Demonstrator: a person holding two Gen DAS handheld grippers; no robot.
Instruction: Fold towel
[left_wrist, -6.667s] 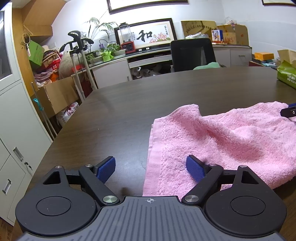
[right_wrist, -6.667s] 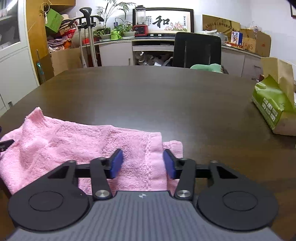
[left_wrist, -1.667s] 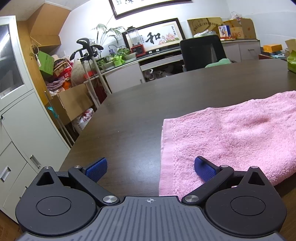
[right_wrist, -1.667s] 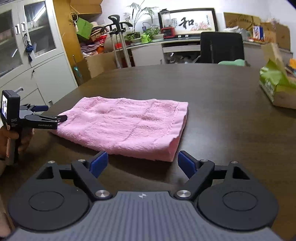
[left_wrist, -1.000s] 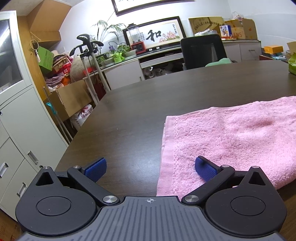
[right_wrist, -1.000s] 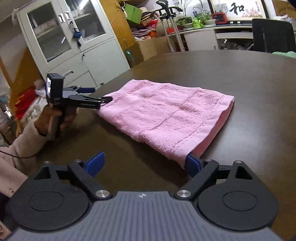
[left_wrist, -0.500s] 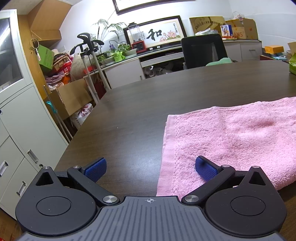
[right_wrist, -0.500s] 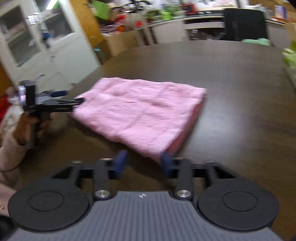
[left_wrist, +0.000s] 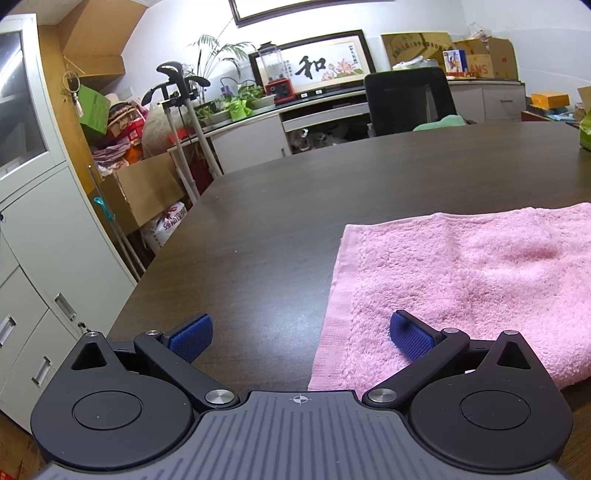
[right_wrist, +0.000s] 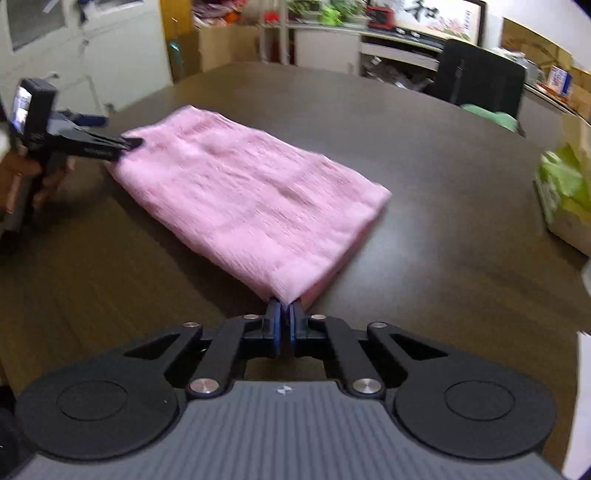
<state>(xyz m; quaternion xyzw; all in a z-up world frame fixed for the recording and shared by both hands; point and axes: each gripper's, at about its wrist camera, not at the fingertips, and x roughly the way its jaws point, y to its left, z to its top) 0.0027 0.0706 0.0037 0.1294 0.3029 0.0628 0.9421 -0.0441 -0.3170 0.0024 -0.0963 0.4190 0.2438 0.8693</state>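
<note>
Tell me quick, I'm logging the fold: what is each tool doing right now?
Left tool: open, one pad over the pink towel, gripping nothing.
Right tool: just closed, pinching the towel's near corner.

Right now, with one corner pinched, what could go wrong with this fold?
The right tongs grip only the very tip of the towel corner, so it may slip out or only one layer may come up. The left tongs stand open over the other end, so the towel could drag across the table.

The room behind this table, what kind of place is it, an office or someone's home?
Most likely an office or meeting room used partly for storage: a black office chair at the big dark table, grey metal filing cabinets, and cardboard boxes stacked along the counter.
</note>
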